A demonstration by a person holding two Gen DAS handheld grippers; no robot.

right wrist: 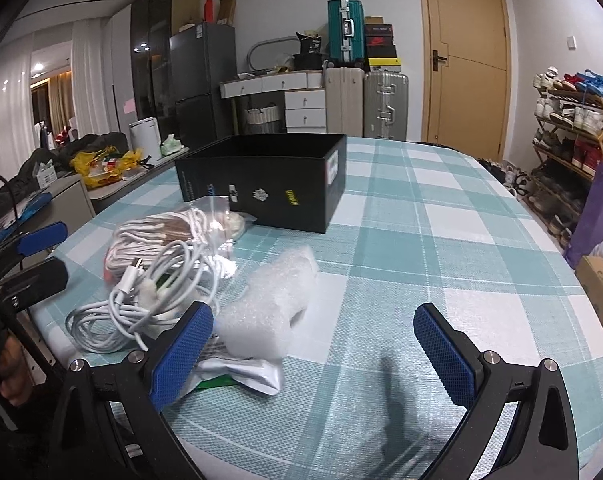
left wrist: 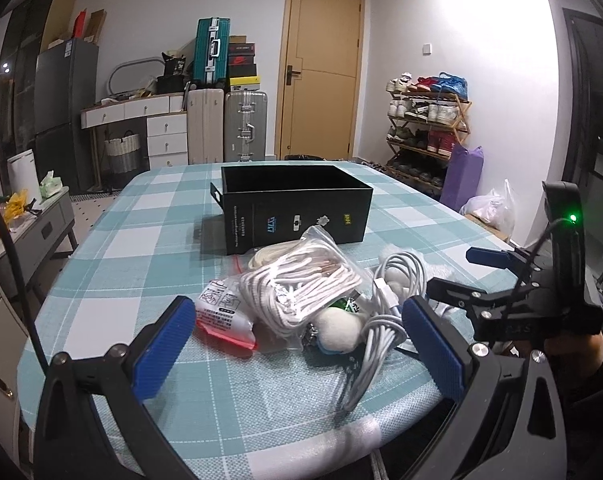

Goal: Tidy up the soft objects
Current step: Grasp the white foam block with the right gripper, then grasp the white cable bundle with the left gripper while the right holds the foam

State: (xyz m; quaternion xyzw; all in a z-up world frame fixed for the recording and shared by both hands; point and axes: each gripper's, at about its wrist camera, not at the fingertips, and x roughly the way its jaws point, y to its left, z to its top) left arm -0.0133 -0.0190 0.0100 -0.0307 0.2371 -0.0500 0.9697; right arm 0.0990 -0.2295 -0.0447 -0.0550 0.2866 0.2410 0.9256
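Soft objects sit in one heap near the table's [right wrist: 441, 216] front edge, centre of the left wrist view, lower left of the right wrist view. Black box [left wrist: 297, 204] stands open-topped just behind the heap, touching or nearly touching the bagged rope [left wrist: 301, 280].

Room to move: checked cloth right of the heap is bare out to the rounded right edge; bare strips also on both sides of the box and behind it. Front edge runs just under both grippers.

Left gripper [left wrist: 297, 344]: jaws spread wide, straddling the near side of the heap, pinching nothing. Right gripper [right wrist: 321, 348]: jaws spread wide, left pad touching or just over the bubble wrap [right wrist: 273, 304] and foil pouch [right wrist: 241, 372], right pad over bare cloth.

Hard to make out:
- box interior hidden from both views
- small items under the rope bag, mostly covered
- foil pouch half under the bubble wrap
- print on the red-and-white packet [left wrist: 225, 316] unreadable

Count: one box, one rope bag, one white cable bundle [right wrist: 149, 300], one bubble wrap piece, one foil pouch, one packet, one white felt ball [left wrist: 339, 328]. Two grippers.
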